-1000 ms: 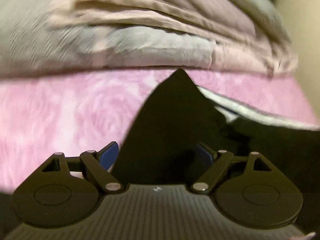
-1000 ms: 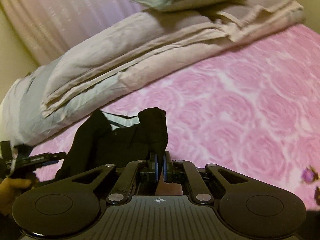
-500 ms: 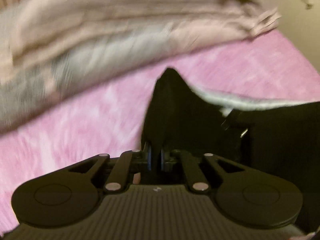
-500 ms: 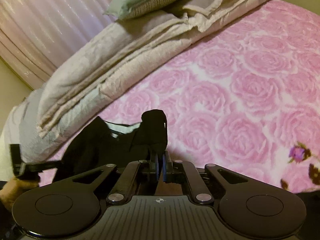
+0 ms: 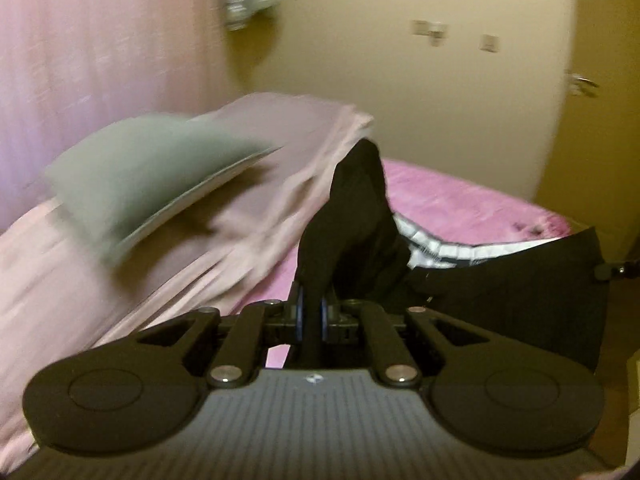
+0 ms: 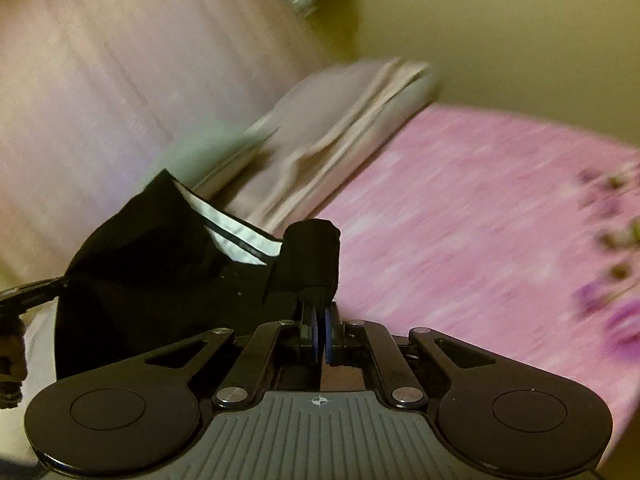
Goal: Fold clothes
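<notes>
Both grippers are clenched on the black garment: the left gripper pinches one bunched corner, the right gripper another, jaws tight on cloth. The garment hangs stretched between them above the pink bed, folded bedding and a grey pillow behind.

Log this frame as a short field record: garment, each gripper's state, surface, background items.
garment: black garment with a white striped band, held up between the two grippers
left gripper: shut on one corner of the garment
right gripper: shut on another corner
surface: pink rose-print bedspread
background: folded beige duvet; grey-green pillow on top of it; pink curtain
image quality: both views motion-blurred
</notes>
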`<state>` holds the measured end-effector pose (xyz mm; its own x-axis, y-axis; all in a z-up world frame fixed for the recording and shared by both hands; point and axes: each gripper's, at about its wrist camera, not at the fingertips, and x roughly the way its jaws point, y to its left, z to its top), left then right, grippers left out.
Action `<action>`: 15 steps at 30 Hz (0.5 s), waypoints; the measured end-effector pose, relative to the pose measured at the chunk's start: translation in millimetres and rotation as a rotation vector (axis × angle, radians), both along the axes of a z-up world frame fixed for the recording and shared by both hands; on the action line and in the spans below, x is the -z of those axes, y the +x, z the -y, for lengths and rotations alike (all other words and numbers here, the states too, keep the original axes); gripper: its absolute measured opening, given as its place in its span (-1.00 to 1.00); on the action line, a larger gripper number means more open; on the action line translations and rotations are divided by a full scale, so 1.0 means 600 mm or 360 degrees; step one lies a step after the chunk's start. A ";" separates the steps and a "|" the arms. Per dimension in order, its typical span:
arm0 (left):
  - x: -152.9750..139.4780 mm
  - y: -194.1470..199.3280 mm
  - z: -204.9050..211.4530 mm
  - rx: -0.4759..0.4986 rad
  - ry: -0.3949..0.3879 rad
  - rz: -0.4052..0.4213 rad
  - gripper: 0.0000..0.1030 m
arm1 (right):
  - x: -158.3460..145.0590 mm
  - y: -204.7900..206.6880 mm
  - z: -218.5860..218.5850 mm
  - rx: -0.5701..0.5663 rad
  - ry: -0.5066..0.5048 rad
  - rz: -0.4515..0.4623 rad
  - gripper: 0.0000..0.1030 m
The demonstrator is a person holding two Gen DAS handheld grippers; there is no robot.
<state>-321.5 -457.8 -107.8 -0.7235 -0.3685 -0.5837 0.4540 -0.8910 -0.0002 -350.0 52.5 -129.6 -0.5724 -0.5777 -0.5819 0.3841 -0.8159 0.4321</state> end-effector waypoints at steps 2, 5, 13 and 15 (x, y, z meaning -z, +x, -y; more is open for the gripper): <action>0.009 -0.114 -0.006 0.0091 0.0029 -0.0005 -0.86 | 0.005 -0.058 -0.069 0.0110 0.0055 -0.0043 -0.96; 0.056 -0.265 -0.015 0.0164 0.0099 0.0059 -0.56 | 0.039 -0.141 -0.146 0.0218 0.0141 -0.0049 -0.94; 0.188 -0.277 -0.067 0.0087 0.0266 0.0315 -0.17 | 0.192 -0.212 -0.227 0.0251 0.0319 0.0229 0.34; 0.213 -0.196 -0.078 -0.0013 0.0317 0.0401 -0.15 | 0.213 -0.180 -0.221 0.0198 0.0292 0.0326 0.34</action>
<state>-439.0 -410.8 -235.4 -0.5444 -0.2340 -0.8056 0.4688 -0.8812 -0.0609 -457.7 185.3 -257.1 -0.4922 -0.3848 -0.7808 0.1961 -0.9230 0.3312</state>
